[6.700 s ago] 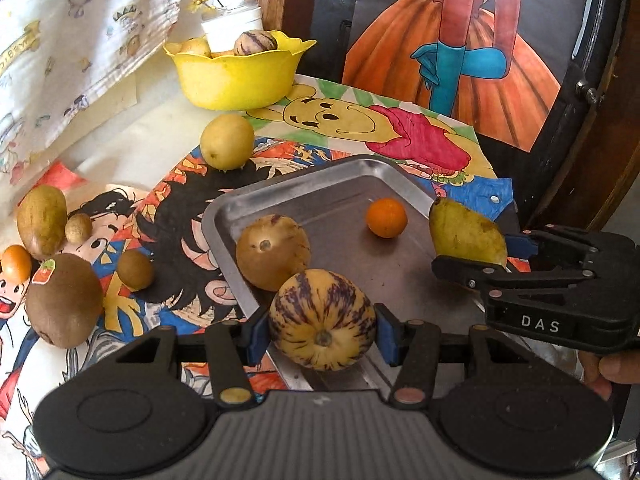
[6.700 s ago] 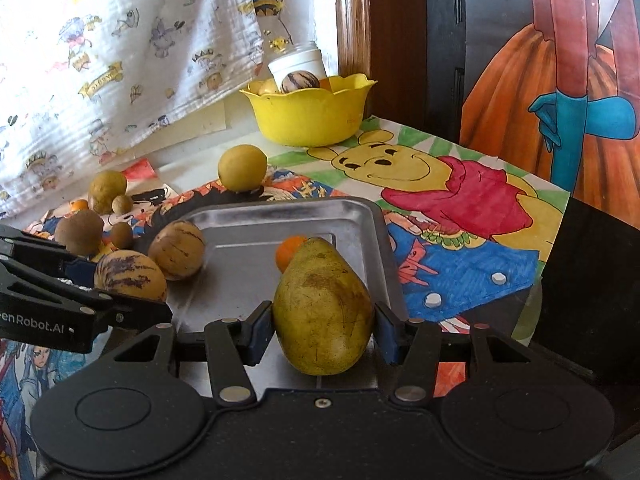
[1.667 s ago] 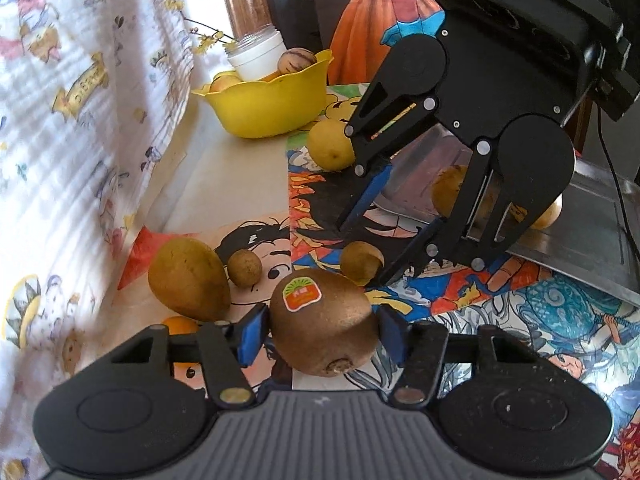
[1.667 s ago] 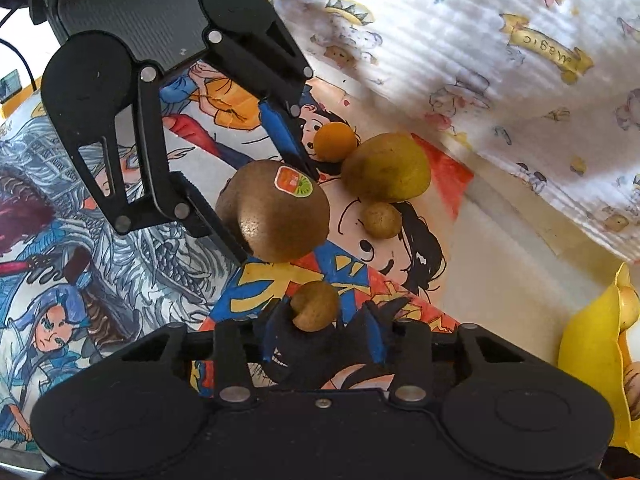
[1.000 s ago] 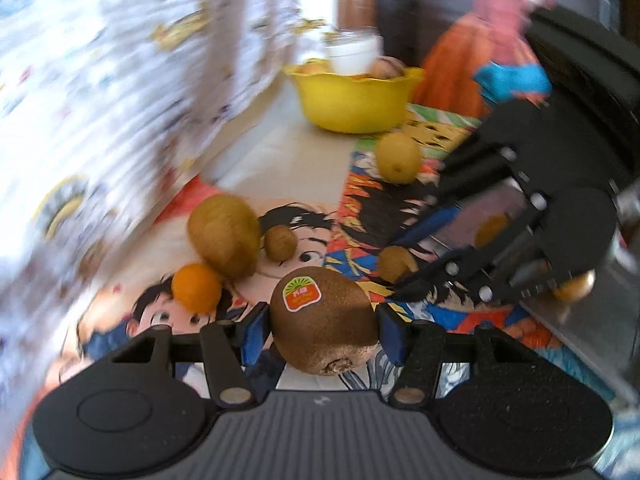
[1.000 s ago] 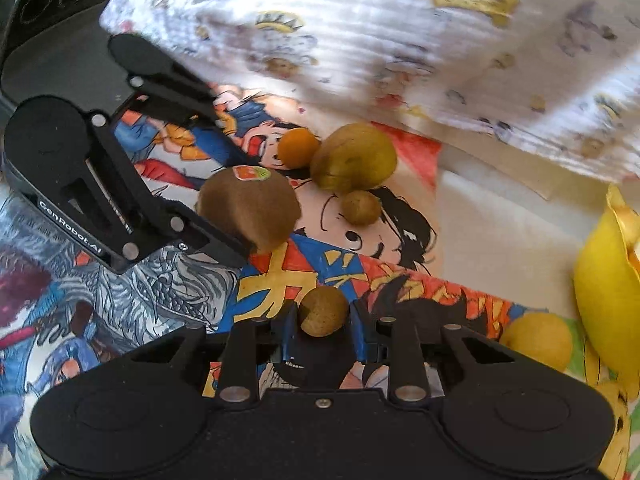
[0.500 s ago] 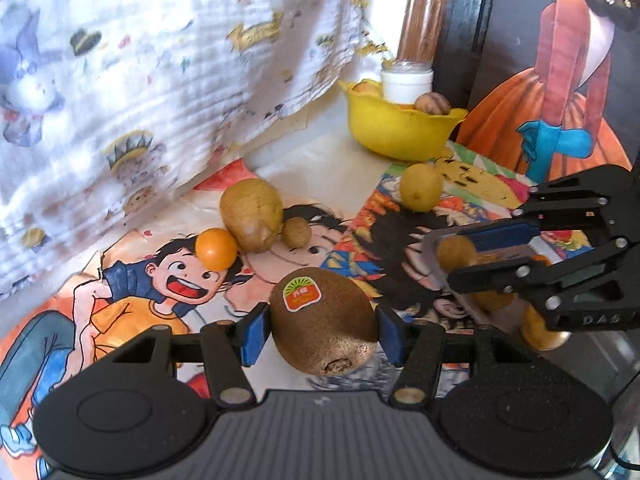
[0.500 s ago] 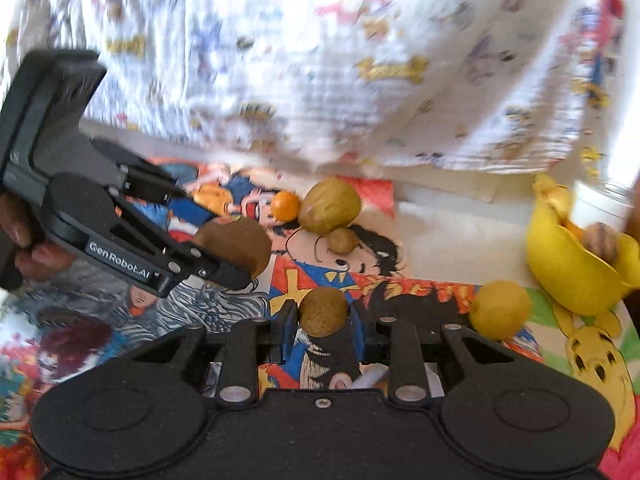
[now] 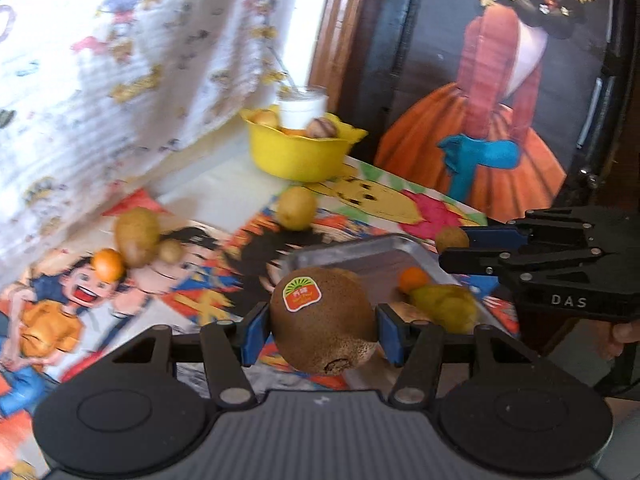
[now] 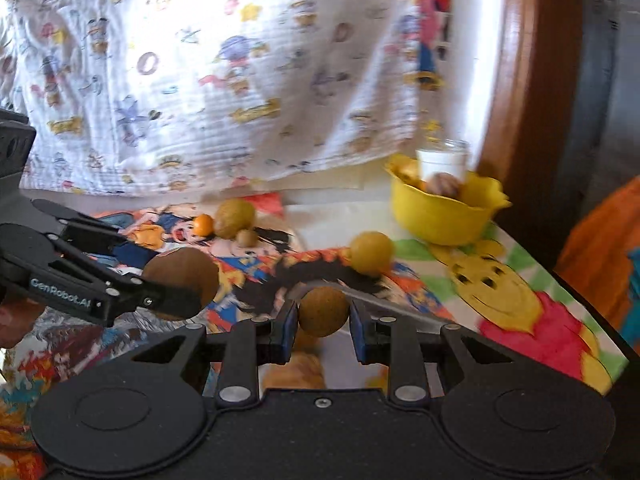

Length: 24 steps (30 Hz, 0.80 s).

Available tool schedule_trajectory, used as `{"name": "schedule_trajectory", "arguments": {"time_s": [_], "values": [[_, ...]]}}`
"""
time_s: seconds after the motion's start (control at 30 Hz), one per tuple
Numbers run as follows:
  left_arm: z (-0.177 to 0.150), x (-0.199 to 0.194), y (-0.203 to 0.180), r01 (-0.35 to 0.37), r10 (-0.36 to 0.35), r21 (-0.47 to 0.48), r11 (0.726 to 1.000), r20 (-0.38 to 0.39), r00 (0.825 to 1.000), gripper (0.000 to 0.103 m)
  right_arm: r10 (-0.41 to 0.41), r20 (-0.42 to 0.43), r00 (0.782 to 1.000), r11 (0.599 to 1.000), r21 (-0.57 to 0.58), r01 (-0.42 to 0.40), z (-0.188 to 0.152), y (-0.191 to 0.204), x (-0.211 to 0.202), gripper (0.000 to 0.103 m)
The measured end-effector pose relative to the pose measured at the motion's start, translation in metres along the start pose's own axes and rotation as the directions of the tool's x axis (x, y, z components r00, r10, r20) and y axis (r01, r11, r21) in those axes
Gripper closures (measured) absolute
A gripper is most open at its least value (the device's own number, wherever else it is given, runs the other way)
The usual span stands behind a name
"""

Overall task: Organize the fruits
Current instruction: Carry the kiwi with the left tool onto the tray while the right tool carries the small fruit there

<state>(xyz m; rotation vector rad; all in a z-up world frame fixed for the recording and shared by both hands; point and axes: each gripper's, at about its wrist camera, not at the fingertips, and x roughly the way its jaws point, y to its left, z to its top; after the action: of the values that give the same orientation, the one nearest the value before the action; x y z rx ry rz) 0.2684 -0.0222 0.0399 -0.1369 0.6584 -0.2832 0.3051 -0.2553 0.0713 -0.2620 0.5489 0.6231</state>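
Left wrist view: the left gripper [image 9: 322,328] has its fingers about half open and clamped on a large brown fuzzy kiwi with a red and green sticker [image 9: 322,322], held in the air just over the near corner of the shallow grey metal tray [image 9: 352,250]. On the tray lie a small orange citrus fruit [image 9: 414,279] and a yellow-green pear-shaped fruit [image 9: 448,306]. To the right the right gripper [image 9: 460,246] pinches a small round brown fruit [image 9: 451,239] above the tray's far edge. Loose on the cartoon-print bench cover [image 9: 192,300] sit a yellow round fruit [image 9: 297,208], an oval tan fruit [image 9: 137,235] with a small brown one and a small orange one touching or just beside it, and a yellow scalloped plastic bowl [image 9: 298,154] at the back. Right wrist view: the right gripper's fingers, nearly closed, hold the small brown fruit [image 10: 323,311] over the tray's rim [image 10: 384,300], while the left gripper carries the kiwi [image 10: 182,280] to the left. Judging from this, both fruits are being carried to the tray; the next move calls for lowering each onto bare metal, clear of the fruit already there, then opening the fingers gently so nothing rolls.
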Motion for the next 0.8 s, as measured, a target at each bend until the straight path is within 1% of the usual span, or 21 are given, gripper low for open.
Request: {"name": "schedule_trajectory", "arguments": {"time_s": [0.2,0.3,0.43,0.57,0.8], "values": [[-0.013,0.010,-0.031,0.051,-0.049,0.034,0.998,-0.054,0.997,0.042,-0.071,-0.018,0.997,0.995,0.063,0.072,-0.030,-0.013,-0.021,0.073],[-0.020,0.018,-0.043,0.066,-0.063,0.039,0.997,-0.089,0.994,0.042,-0.084,-0.031,0.996,0.993,0.080,0.086,-0.044,-0.015,-0.025,0.073],[-0.028,0.029,-0.052,0.071,-0.064,0.051,0.996,-0.129,0.990,0.042,-0.090,-0.060,0.994,0.991,0.090,0.095,-0.061,-0.015,-0.022,0.073],[-0.032,0.037,-0.055,0.059,-0.049,0.057,0.997,-0.165,0.985,0.042,-0.081,-0.084,0.993,0.990,0.106,0.090,-0.072,-0.013,-0.017,0.073],[-0.036,0.042,-0.057,0.059,-0.045,0.071,0.996,-0.187,0.981,0.042,-0.070,-0.115,0.991,0.989,0.124,0.084,-0.083,-0.009,-0.012,0.073]]}}
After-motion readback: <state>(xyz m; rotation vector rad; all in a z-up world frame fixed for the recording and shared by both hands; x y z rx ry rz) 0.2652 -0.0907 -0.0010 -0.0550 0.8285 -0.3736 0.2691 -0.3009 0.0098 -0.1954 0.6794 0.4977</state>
